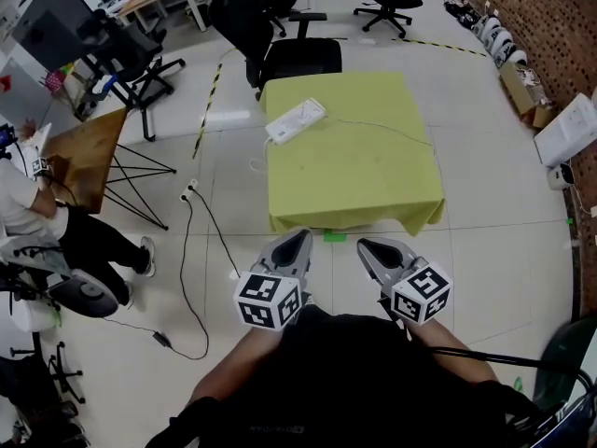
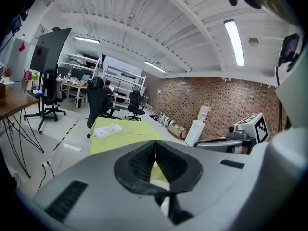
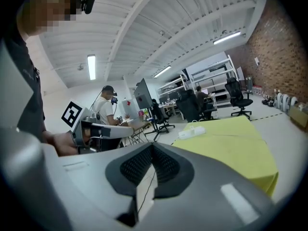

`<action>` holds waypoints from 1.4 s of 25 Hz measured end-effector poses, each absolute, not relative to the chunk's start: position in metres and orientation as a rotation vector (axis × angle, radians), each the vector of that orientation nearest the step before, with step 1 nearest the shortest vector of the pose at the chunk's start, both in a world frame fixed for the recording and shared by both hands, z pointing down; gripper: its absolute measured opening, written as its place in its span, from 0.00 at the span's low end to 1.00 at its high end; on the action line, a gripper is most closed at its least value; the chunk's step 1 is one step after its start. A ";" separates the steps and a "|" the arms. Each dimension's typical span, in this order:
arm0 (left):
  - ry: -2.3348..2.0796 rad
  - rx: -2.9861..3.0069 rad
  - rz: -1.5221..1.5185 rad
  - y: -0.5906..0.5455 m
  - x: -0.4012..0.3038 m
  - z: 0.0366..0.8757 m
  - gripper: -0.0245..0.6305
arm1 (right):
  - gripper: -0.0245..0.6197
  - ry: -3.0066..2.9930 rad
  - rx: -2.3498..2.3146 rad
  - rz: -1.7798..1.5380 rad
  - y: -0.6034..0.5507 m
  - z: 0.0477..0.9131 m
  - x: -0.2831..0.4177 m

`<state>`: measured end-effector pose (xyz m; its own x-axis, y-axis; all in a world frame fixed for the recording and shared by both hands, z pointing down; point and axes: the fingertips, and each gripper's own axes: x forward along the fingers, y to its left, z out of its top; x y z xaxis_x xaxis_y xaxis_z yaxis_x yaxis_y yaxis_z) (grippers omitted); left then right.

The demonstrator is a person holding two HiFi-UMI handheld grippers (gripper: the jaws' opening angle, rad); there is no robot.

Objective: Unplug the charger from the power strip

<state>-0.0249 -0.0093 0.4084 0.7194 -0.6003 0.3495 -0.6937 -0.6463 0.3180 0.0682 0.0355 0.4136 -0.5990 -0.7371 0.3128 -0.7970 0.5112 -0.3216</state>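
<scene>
Left tongs (image 1: 299, 239) and right tongs (image 1: 367, 247) sit closed, empty; white oblong power strip (image 1: 297, 119) lies askew on yellow table (image 1: 373, 171).

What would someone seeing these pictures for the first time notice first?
The yellow-green table sits in the middle of the pale floor, with a white power strip near its far left corner. In the foreground, just short of its near edge, the left gripper and right gripper point toward it, both shut and empty.
</scene>
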 end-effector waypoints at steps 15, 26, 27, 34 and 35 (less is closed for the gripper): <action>-0.909 2.474 0.255 -0.114 -0.091 0.425 0.05 | 0.04 -2.503 1.370 0.674 -0.062 0.421 0.009; -0.986 2.424 0.269 -0.156 -0.095 0.446 0.05 | 0.04 -2.534 1.239 0.674 -0.117 0.439 0.000; -1.004 2.418 0.273 -0.161 -0.095 0.446 0.05 | 0.04 -2.545 1.224 0.677 -0.125 0.441 0.002; -1.141 2.354 0.324 -0.204 -0.079 0.441 0.05 | 0.04 -2.641 1.092 0.678 -0.186 0.433 0.025; -1.157 2.337 0.328 -0.212 -0.074 0.441 0.05 | 0.04 -2.651 1.076 0.681 -0.194 0.433 0.031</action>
